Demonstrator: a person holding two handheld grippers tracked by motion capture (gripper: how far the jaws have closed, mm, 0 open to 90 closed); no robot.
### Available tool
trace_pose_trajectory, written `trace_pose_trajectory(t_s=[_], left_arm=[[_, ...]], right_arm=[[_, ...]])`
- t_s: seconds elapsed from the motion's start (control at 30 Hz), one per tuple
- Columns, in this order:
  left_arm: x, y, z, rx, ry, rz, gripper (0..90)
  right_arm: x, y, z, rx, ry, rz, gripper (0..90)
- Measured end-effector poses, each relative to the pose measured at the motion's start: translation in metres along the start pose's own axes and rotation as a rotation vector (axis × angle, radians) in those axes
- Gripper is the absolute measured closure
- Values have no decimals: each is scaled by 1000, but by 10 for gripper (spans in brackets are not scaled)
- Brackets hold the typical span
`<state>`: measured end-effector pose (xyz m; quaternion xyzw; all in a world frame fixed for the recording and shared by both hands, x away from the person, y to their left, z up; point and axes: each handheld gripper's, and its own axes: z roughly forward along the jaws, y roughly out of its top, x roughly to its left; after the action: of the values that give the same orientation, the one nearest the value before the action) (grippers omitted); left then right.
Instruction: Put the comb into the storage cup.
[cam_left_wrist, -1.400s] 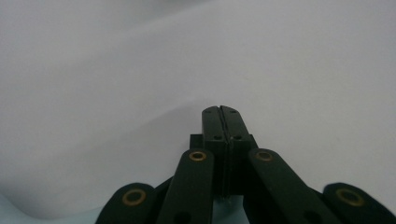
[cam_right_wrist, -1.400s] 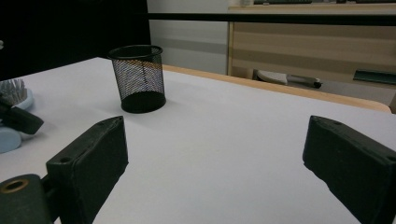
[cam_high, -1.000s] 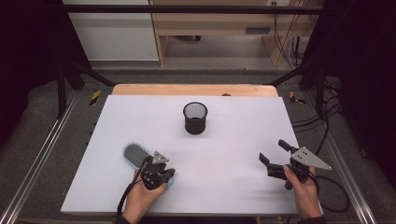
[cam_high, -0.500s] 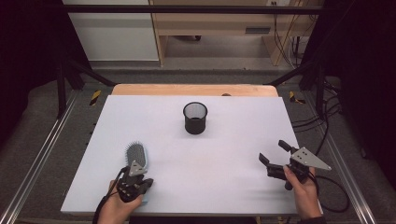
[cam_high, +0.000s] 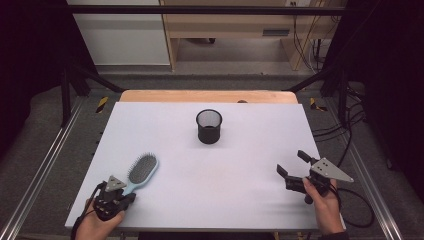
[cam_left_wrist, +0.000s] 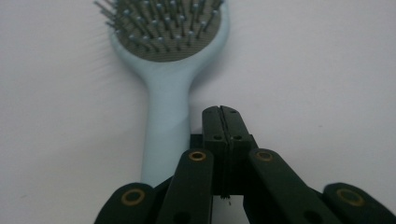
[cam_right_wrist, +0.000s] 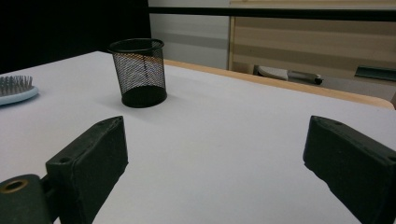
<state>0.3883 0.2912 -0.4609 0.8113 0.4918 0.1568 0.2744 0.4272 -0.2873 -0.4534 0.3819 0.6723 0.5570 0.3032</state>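
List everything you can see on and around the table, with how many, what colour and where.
hairbrush: one, pale blue with a grey bristle pad facing up, near left part of the table, lying flat.
mesh cup: one, black, upright at the table's middle, toward the far side.
table: one, white top with a wooden far edge.
cables: several, black, on the floor to the right.
left gripper: one, black, fingers shut, beside the brush handle near the table's front left edge.
right gripper: one, black with a grey plate, fingers open, holding nothing, near right.
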Motion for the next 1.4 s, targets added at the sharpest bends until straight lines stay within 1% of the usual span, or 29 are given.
trace_pose_trajectory(t_s=[0.13, 0.23, 0.3, 0.4, 0.47, 0.53, 0.57, 0.6, 0.67, 0.7, 0.73, 0.77, 0.83, 0.9, 0.97, 1.0, 1.03, 1.1, 1.13, 1.3, 1.33, 1.4], left_arm=[[12, -2, -5, -7, 30, 0, 900], [18, -2, -5, -6, 44, 7, 900], [20, -3, -6, -9, 40, 7, 900], [20, -3, -6, -8, 39, 23, 900], [19, -3, -7, -21, 25, 28, 900], [19, -1, -9, -32, 20, 41, 893], [19, -1, -9, -32, 20, 41, 882], [20, 2, -13, -49, 5, 53, 869], [24, 5, -17, -85, -8, 66, 816], [25, 6, -18, -91, -4, 68, 783], [28, 7, -19, -97, -2, 73, 716], [31, 9, -19, -102, -7, 71, 628], [35, 10, -21, -113, -21, 67, 481], [38, 13, -21, -116, -18, 77, 331], [40, 13, -19, -109, -26, 81, 242], [42, 13, -17, -99, -29, 82, 180], [44, 13, -14, -91, -25, 83, 150], [46, 13, -10, -72, -34, 81, 119], [46, 13, -8, -72, -36, 78, 100], [46, 13, 1, -38, -42, 85, 90], [45, 14, 4, -16, -42, 95, 117], [44, 15, 7, -3, -49, 98, 158]], right_arm=[[0, 0, 1, 5, 3, 0, 66], [1, -1, 1, 8, 3, -2, 66], [1, -1, 1, 8, 3, -2, 66], [1, -1, 1, 9, 4, -2, 66], [1, -1, 1, 10, 5, -4, 65], [1, -1, 1, 10, 5, -4, 65], [1, -1, 1, 10, 5, -5, 65], [1, -1, 1, 11, 5, -5, 65], [1, -1, 1, 12, 3, -1, 65], [1, -1, 1, 13, 3, 0, 65], [1, -1, 1, 13, 2, 0, 65], [1, -1, 1, 13, 1, 0, 65], [1, -1, 1, 11, 2, -3, 65], [2, -1, 1, 13, 2, 0, 65], [1, -1, 1, 17, 3, -3, 65], [1, -2, 1, 19, 2, -3, 65], [2, -2, 2, 20, 3, -2, 65], [2, -2, 2, 20, 4, -5, 65], [2, -2, 2, 21, 4, -4, 65], [2, -2, 2, 22, 3, -3, 65], [2, -2, 2, 24, 3, -4, 65], [2, -2, 2, 24, 4, -6, 65]])
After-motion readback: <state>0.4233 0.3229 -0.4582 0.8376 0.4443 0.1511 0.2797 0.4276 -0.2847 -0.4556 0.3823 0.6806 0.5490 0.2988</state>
